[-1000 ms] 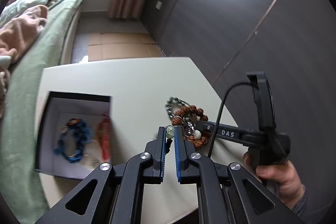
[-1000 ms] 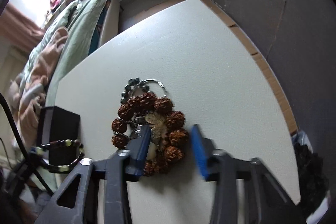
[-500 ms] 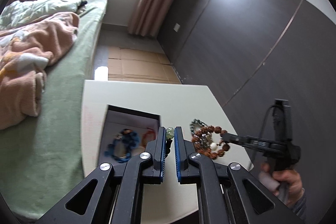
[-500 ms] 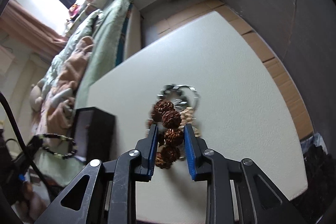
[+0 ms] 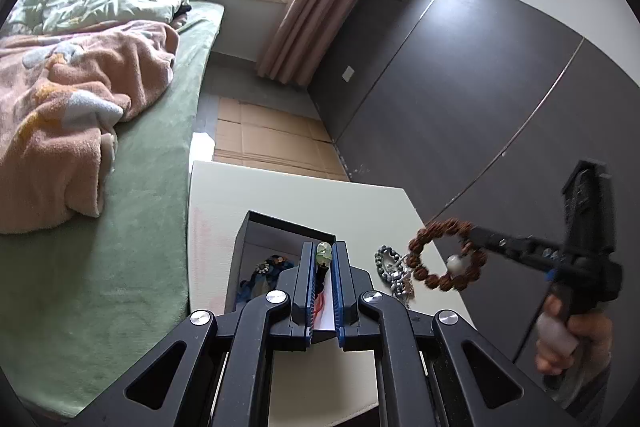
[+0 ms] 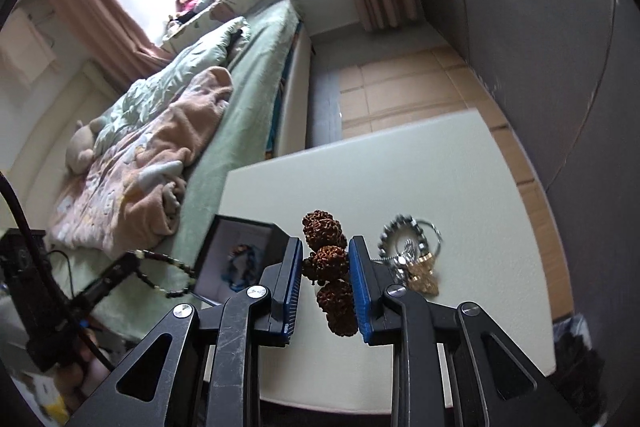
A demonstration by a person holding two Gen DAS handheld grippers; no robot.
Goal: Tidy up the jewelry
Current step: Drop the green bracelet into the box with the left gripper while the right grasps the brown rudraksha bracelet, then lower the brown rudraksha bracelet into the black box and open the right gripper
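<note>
My left gripper [image 5: 323, 247] is shut on a dark bead bracelet with pale green beads [image 5: 323, 254], over the open black box [image 5: 242, 239]. The box holds a blue bracelet [image 5: 262, 269] and a red one [image 5: 320, 303]. My right gripper [image 6: 325, 243] is shut on a brown knobbly bead bracelet [image 6: 326, 257], which hangs as a ring [image 5: 444, 255] above the white table [image 5: 280, 195]. A dark bead chain with silver and gold pieces [image 6: 412, 253] lies on the table. In the right wrist view, the left gripper [image 6: 134, 258] carries its bracelet [image 6: 170, 263] beside the box [image 6: 245, 227].
A bed with a green sheet [image 5: 152, 187] and a pink blanket [image 5: 60, 99] runs along the table's left side. A dark panelled wall [image 5: 460, 87] stands close on the right. A hand [image 5: 568, 339] holds the right gripper's handle.
The right gripper shut on the brown bracelet and lifted it off the table, leaving the chain pile behind. The left gripper carried its bracelet to the left over the box and tilted up.
</note>
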